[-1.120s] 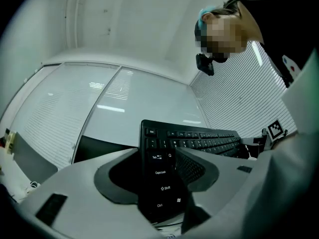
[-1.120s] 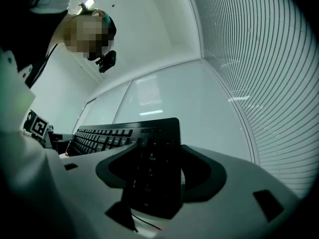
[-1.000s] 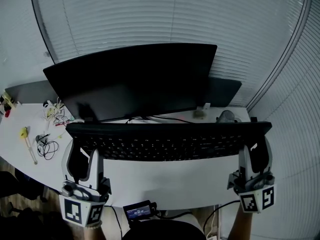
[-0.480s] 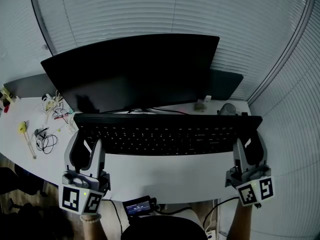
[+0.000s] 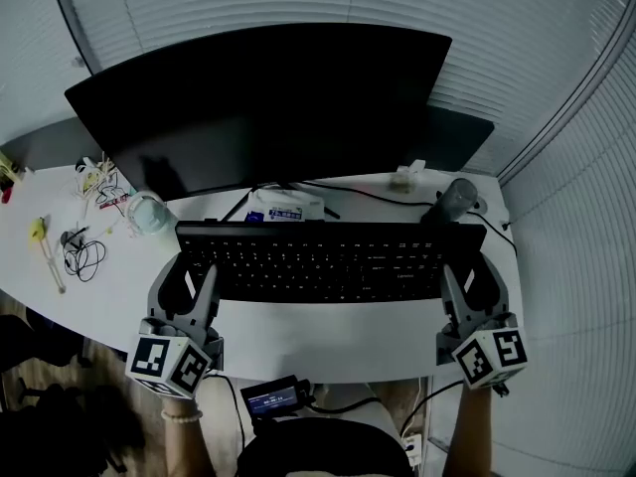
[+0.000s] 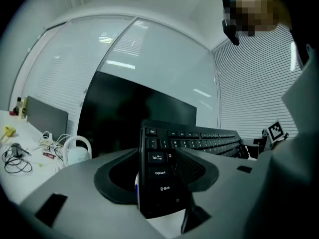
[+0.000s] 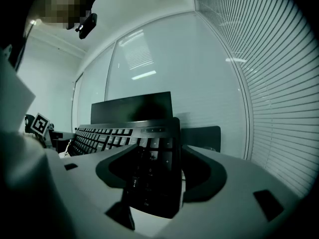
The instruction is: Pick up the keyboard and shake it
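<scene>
Keyboard (image 5: 323, 261) in left tool (image 5: 192, 270) and right tool (image 5: 469, 271), one end each

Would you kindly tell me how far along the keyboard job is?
Done: the left claw and right claw clamp the ends of the black full-size keyboard. In hand: it looks held clear of the white desk. Left: the shaking, which one moment cannot confirm.

Small dark tangle (image 5: 81, 258) at desk's (image 5: 328, 341) left, perhaps cables; white packet (image 5: 285, 207) half behind keyboard (image 5: 323, 261).
</scene>
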### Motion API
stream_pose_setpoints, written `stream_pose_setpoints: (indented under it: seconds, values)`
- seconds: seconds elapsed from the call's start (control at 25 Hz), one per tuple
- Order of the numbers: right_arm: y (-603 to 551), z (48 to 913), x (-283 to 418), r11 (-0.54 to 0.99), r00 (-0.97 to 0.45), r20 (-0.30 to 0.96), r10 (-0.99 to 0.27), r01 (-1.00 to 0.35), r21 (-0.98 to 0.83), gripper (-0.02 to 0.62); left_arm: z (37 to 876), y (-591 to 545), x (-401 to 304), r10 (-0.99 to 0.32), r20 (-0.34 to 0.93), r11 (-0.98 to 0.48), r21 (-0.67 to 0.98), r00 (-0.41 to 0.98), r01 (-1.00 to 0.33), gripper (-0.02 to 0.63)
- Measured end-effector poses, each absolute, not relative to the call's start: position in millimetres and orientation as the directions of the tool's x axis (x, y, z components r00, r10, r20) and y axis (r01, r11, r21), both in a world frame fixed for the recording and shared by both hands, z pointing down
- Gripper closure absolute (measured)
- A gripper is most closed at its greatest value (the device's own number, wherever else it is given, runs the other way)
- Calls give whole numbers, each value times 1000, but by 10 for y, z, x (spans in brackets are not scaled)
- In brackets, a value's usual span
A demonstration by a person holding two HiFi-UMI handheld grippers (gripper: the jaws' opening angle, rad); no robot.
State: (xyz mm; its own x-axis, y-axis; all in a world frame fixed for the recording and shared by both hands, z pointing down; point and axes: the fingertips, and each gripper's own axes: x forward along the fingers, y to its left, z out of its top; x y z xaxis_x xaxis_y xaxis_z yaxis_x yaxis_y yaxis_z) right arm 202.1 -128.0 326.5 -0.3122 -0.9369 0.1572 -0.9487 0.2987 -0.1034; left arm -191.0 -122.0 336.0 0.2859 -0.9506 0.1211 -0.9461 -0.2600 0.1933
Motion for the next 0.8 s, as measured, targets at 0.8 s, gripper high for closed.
stream_pose_setpoints:
  seconds: [0.8]
  values:
    - [-1176, 5074, 2025, 210, -293, 585, -756, -956, -207, 319, 5193, -1097, -1879, -787, 531, -172, 301, 315, -938, 373]
